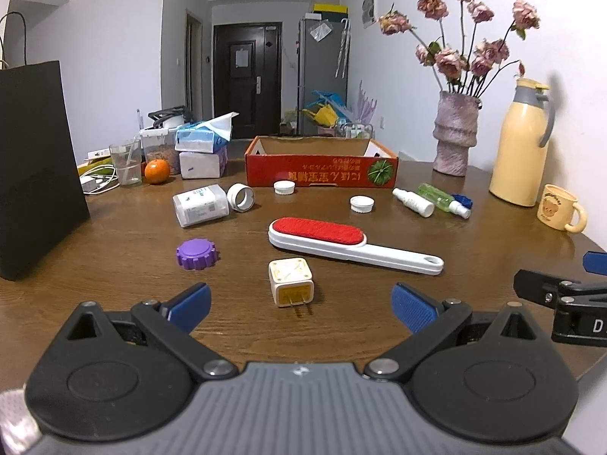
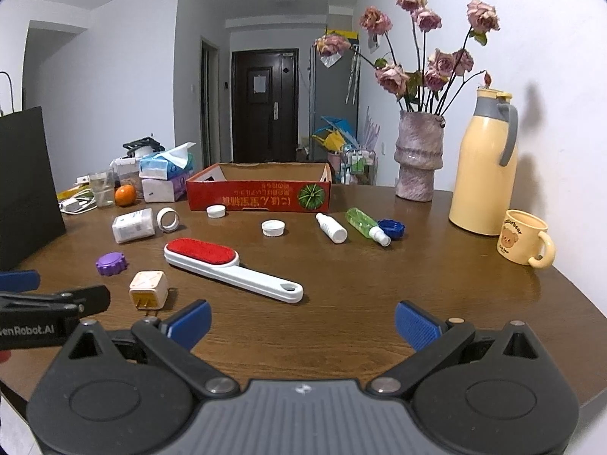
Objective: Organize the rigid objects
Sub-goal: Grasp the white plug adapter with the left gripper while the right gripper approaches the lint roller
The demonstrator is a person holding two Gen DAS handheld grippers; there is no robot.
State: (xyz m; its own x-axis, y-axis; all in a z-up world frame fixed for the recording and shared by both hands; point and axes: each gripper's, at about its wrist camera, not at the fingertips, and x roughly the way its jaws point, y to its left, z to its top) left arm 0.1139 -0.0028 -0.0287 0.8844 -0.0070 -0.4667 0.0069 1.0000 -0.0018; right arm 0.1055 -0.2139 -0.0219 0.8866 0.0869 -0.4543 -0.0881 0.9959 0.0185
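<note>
1. Left claw (image 1: 299, 305): spread wide, nothing held, blue pads hovering low over the wooden worktop (image 1: 493, 242).
2. Right claw (image 2: 301, 324): spread wide, nothing held, low over the near edge of the worktop.
3. Yellow-white plug adapter (image 1: 291, 281): on the worktop directly ahead of the left claw, between the lines of its fingers, prongs toward the camera, not touched.
4. Lint brush (image 1: 349, 244) with red pad and white handle: flat behind the adapter, handle running to the right.
5. Purple ribbed cap (image 1: 197, 254): left of the adapter, apart from it.
6. White pill bottle (image 1: 201, 204): on its side further back on the left, just beside a white ring-shaped lid (image 1: 241, 197).
7. Two white screw caps (image 1: 284, 187) (image 1: 362, 204): on the worktop in front of the red cardboard tray (image 1: 320, 168).
8. Red cardboard tray: open-topped, at the middle rear of the worktop.
9. White spray bottle (image 2: 332, 228) and green spray bottle (image 2: 366, 225): lying side by side on the right, with a dark blue cap (image 2: 392, 228) just beside the green bottle.
10. Right rear: textured vase (image 2: 417, 155) of dried roses, yellow thermos jug (image 2: 483, 163), yellow bear mug (image 2: 525, 237).
11. Left: black paper bag (image 1: 36, 167), upright; behind it a drinking glass (image 1: 127, 163), an orange (image 1: 156, 171) and stacked tissue packs (image 1: 203, 153).
</note>
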